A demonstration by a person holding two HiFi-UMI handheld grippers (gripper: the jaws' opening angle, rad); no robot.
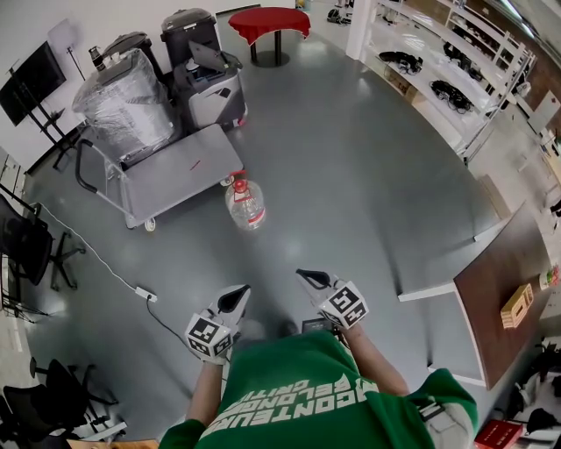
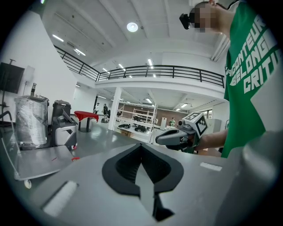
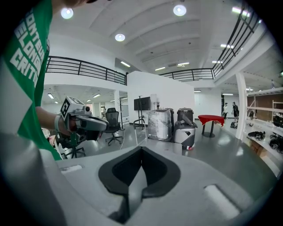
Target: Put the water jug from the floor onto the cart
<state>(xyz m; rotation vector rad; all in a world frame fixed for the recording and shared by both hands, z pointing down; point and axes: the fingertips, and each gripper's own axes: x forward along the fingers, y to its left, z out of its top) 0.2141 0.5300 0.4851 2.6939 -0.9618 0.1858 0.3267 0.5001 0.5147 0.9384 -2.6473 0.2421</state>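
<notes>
Two closed, empty tongs: your left gripper (image 1: 237, 296), right gripper (image 1: 308, 279) | step: approach | clear red-capped plastic water jug (image 1: 245, 206) stands on floor (image 1: 351, 175) just beside grey flat cart (image 1: 184, 167), well ahead | next: you must reach it and open jaws at its neck.

Bright, even light falls from round white ceiling lamps (image 3: 179, 9) far overhead. The glossy grey floor (image 1: 351, 175) shows pale glare and only faint shadows; the clear plastic water jug (image 1: 246, 206) glints. Every view bulges at its edges, and both gripper views darken at the corners.
</notes>
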